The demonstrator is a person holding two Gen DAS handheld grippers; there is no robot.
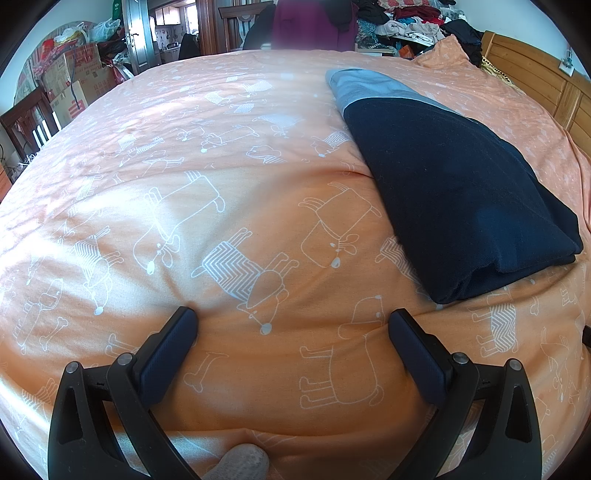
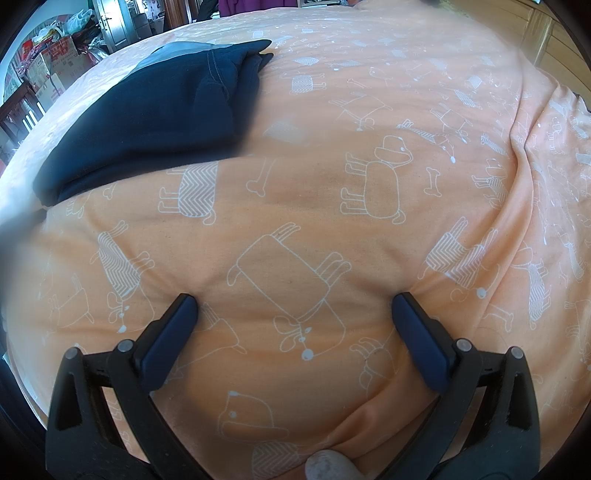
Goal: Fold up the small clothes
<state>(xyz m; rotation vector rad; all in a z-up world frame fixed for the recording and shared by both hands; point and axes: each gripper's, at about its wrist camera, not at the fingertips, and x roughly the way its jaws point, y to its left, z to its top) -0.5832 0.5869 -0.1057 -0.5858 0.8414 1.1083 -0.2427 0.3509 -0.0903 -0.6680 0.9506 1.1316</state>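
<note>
Both the left gripper (image 1: 291,319) and right gripper (image 2: 295,304) rest released on the orange bedspread (image 1: 184,166), beside a folded navy garment (image 1: 461,192).

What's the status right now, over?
Both claws open, empty: left claw, right claw, tips on the orange bedspread. Navy garment lies folded on the bed, untouched. Nothing in the way.

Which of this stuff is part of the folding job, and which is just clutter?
Job: navy garment, folded on the bed; left gripper and right gripper, jaws open.

Clutter: clothes pile, boxes, bags, headboard.
</note>
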